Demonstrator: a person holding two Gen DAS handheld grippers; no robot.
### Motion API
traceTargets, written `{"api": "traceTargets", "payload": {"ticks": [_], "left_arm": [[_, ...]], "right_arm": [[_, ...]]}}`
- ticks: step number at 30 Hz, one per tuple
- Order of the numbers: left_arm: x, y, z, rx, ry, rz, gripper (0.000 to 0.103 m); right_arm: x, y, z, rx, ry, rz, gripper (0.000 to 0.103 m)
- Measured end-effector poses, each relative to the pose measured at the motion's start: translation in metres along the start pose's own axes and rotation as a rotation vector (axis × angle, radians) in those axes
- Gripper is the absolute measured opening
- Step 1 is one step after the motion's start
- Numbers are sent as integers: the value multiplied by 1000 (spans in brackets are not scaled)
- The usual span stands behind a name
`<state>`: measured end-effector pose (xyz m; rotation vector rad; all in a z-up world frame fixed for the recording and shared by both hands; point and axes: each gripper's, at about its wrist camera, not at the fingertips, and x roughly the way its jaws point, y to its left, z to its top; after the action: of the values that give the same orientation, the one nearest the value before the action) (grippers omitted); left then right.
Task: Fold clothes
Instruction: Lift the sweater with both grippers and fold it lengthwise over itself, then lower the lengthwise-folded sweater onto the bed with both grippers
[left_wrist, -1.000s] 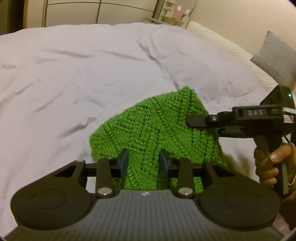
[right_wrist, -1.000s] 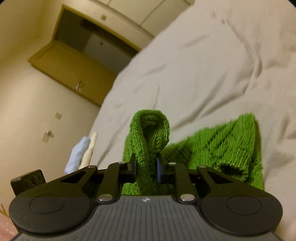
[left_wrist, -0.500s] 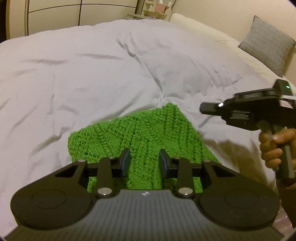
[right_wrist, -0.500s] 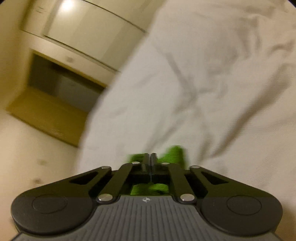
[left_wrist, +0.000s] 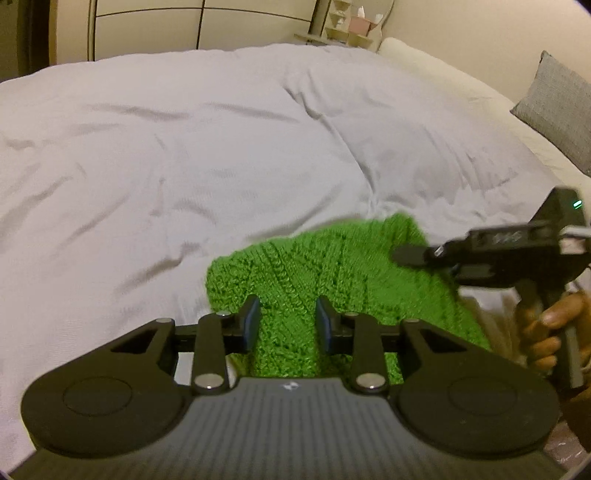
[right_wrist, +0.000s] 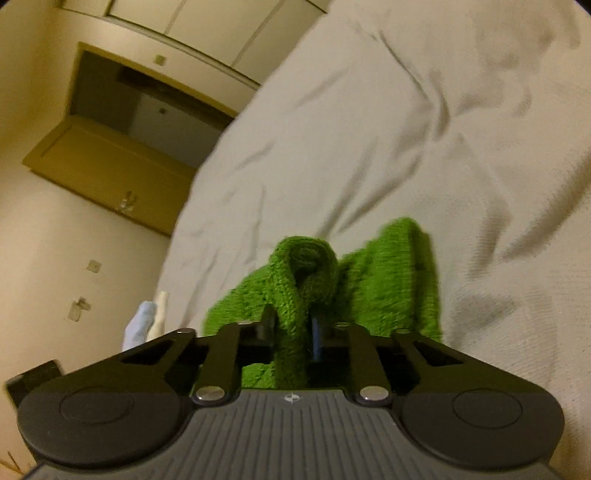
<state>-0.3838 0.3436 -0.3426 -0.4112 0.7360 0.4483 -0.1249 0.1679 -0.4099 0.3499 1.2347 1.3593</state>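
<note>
Green knit sweater (left_wrist: 332, 280) lies bunched on the near edge of the white duvet (left_wrist: 184, 147), mid-fold, both tools on it; risk, as I judge it: loose chunky knit is stretchy and can slide out of a narrow pinch, so the lifted part drops and the fold skews; bed edge is close, so a slack pull could drag the hem off the duvet; the two grips could also pull unevenly and twist the garment. Left gripper (left_wrist: 286, 325): jaws partly apart, knit fabric fills the gap between the blue pads (left_wrist: 252, 323), looks pinched on a thick bunch of sweater. Right gripper (right_wrist: 293, 332): jaws narrow and closing, a rolled ribbed edge, cuff or collar, cannot tell which, stands up between them and is clamped; in the left view it sits at the sweater's right side with the person's hand (left_wrist: 543, 332) on the handle. Grey pillow (left_wrist: 557, 110) far right, well apart.
</note>
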Motion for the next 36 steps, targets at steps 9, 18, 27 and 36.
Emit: {"api": "traceTargets", "payload": {"ticks": [9, 18, 27, 36], "left_arm": [[20, -41, 13, 84, 7, -64, 27], [35, -58, -6, 196, 7, 47, 28], [31, -68, -9, 218, -2, 89, 27], [21, -77, -7, 242, 8, 113, 27]], "right_arm": [[-36, 13, 9, -19, -108, -221, 12], [-12, -7, 3, -11, -72, -292, 36], [-98, -41, -80, 257, -123, 12, 52], [-106, -7, -103, 111, -77, -90, 9]]}}
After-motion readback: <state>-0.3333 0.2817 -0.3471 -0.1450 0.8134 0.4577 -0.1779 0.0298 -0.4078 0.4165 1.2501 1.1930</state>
